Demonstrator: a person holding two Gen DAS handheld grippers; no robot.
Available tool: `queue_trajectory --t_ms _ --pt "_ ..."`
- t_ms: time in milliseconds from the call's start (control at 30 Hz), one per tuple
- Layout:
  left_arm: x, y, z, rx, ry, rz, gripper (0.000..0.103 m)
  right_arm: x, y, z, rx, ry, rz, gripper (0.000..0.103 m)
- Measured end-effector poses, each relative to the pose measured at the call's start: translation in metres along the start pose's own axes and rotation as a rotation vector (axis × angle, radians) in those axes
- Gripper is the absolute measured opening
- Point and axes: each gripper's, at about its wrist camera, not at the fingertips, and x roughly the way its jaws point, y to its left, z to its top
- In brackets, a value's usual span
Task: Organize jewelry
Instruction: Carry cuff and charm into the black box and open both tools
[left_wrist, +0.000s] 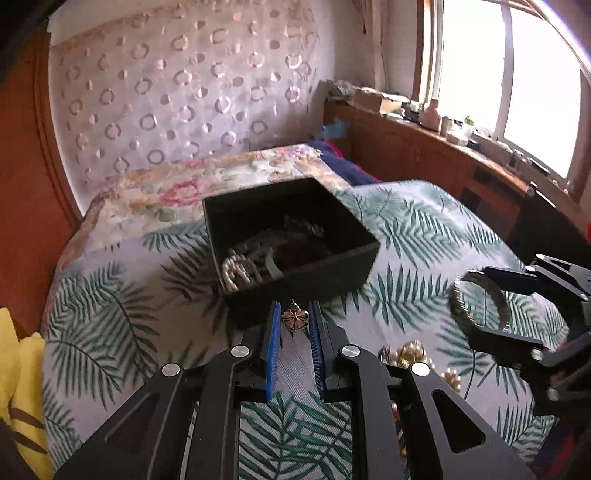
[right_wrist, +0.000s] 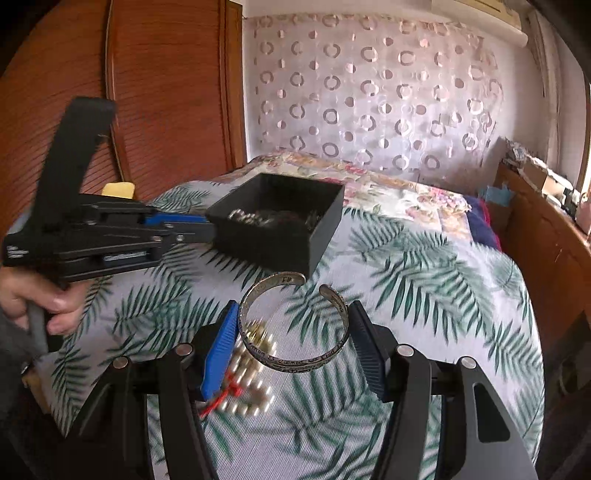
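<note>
**Both tools carry jewelry beside the black box**

Leftmost, a hand (right_wrist: 44, 302) grips the handle of the left tool (left_wrist: 294, 320), whose blue ribbed pads stand narrow, pinching a small gold flower-shaped charm (left_wrist: 295, 318) with dark-outlined petals; it hangs upright from its little hook at the fingertips, just short of the box's near wall. Ahead sits the black box (left_wrist: 332, 264), square, matte and open-topped, resting on the palm-leaf bedspread (left_wrist: 110, 332). Inside lie a chunky silver chain (left_wrist: 236, 271) at the left corner and a dark tangle of other pieces too dim to name. On the bedspread below the tools lies a heap of gold and pearl beads (right_wrist: 247, 391) with a red thread. Further right, the right tool (right_wrist: 293, 332) holds a silver cuff bangle (right_wrist: 295, 360) across its width, pads set wide against its sides. The bangle lies roughly flat, engraved with lettering, its gap facing away toward the box.
</note>
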Motion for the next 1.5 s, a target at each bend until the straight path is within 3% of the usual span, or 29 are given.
queue_trajectory --t_ms 700,833,967,1300,1500 --pt "0.021 0.024 0.047 -0.024 -0.001 0.03 0.016 0.057 -0.01 0.064 -0.019 0.012 0.006 0.062" --pt "0.017 0.033 0.045 -0.054 -0.016 0.038 0.042 0.067 -0.008 0.069 -0.039 0.015 0.009 0.062" --pt "0.009 0.042 0.041 -0.066 -0.032 0.047 0.049 0.078 -0.005 0.077 -0.047 0.016 0.021 0.062" --pt "-0.011 0.061 0.03 -0.082 -0.064 0.093 0.086 0.105 0.003 0.091 -0.025 0.046 0.072 0.063" --pt "-0.018 0.065 0.016 -0.09 -0.073 0.096 0.095 0.115 0.014 0.09 -0.053 0.08 0.06 0.063"
